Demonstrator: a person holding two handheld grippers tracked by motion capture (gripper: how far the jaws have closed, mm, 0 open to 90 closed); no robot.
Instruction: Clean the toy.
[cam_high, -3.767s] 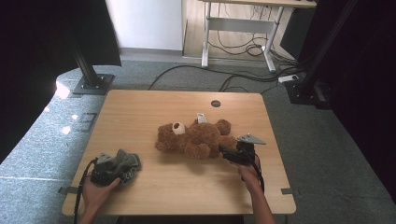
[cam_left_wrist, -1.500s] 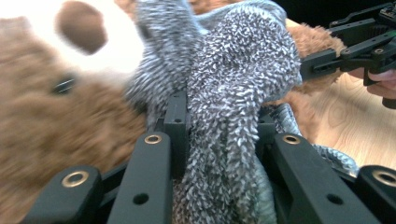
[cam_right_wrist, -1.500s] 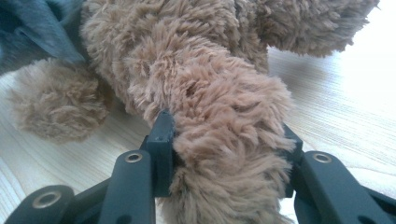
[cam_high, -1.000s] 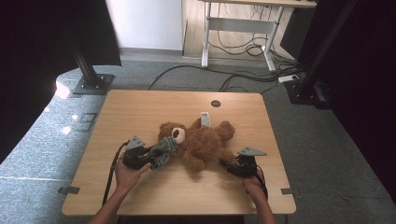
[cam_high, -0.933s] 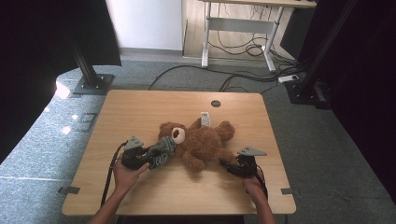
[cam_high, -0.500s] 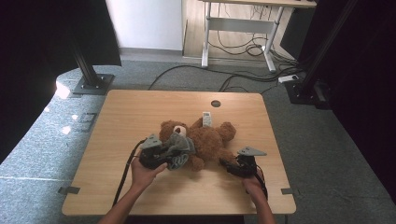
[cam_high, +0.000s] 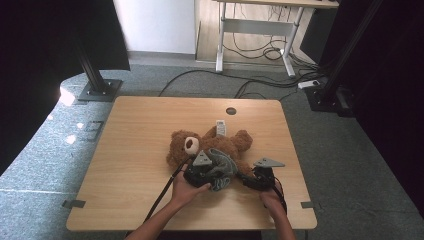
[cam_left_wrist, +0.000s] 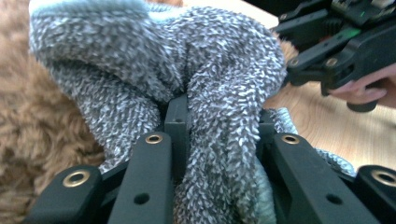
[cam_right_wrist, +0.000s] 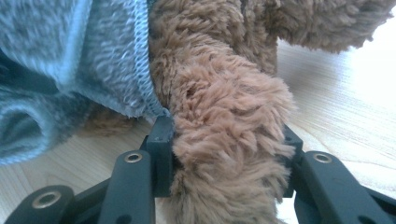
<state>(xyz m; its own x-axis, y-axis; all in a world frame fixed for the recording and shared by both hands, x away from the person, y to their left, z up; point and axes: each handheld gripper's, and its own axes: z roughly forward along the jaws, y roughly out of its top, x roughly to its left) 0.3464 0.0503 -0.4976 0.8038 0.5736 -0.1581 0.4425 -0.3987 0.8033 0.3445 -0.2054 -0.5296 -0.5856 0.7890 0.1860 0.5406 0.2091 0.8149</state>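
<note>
Now the left gripper (cam_high: 210, 172) has carried the grey cloth (cam_high: 221, 167) onto the teddy bear (cam_high: 212, 146) at table centre, jaws clamped on it; the right gripper (cam_high: 251, 179) pinches the bear's leg (cam_right_wrist: 224, 149), holding it steady for dressing

Left half of table (cam_high: 130, 150): bare, open passage.
Middle: teddy bear (cam_high: 210, 145) and grey cloth (cam_high: 222, 167) block (both grippers crowd there).
Far edge: open.

The high view is evenly lit and fairly sharp, the counter (cam_high: 150, 150) bright against dark surroundings, with a glare patch on the floor (cam_high: 67, 96) at left. Both gripper views are close and soft: the nearest fur blurs, and daylight washes out the wood at the right edge.
</note>
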